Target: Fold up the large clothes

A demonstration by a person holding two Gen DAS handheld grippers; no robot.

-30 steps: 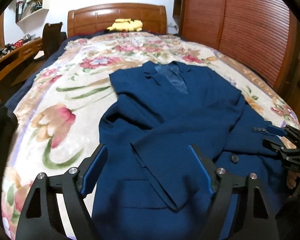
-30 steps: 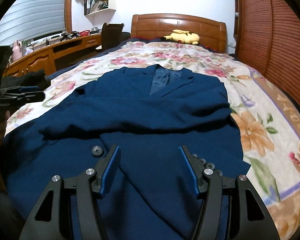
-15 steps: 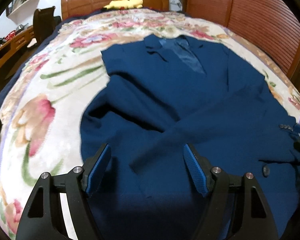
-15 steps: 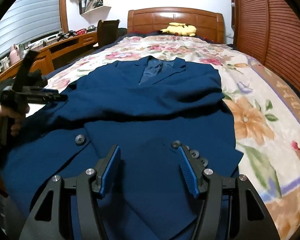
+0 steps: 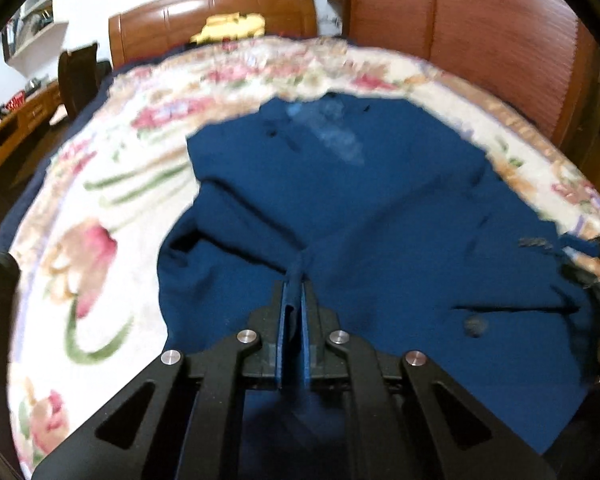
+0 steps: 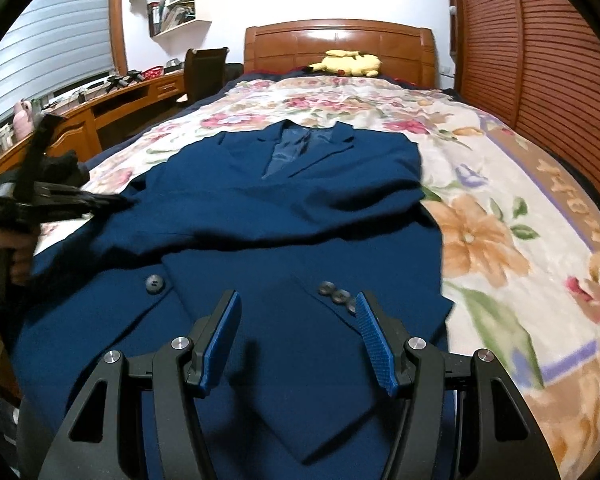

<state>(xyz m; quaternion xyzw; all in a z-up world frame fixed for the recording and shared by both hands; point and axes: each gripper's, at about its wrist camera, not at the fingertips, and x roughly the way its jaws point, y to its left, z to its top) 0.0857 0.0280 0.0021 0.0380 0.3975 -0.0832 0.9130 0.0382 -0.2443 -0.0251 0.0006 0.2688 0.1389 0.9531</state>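
Observation:
A dark blue suit jacket (image 5: 380,208) lies front up on the flowered bedspread (image 5: 100,184), collar toward the headboard, both sleeves folded across the chest. My left gripper (image 5: 294,280) is shut on a pinched ridge of the jacket's cloth at its left side. It also shows at the left of the right wrist view (image 6: 112,200). My right gripper (image 6: 298,320) is open and empty, hovering over the jacket (image 6: 300,208) just above the folded sleeve cuff with its buttons (image 6: 336,294). It shows at the right edge of the left wrist view (image 5: 592,276).
A wooden headboard (image 6: 340,48) with a yellow plush toy (image 6: 346,63) stands at the far end. A slatted wooden wardrobe (image 6: 540,60) lines the right side. A wooden desk (image 6: 100,108) and a dark chair (image 6: 204,72) stand to the left.
My left gripper has dropped onto the jacket and closed, pinching a ridge of cloth. My right gripper has stayed open and edged forward over the sleeve cuff.

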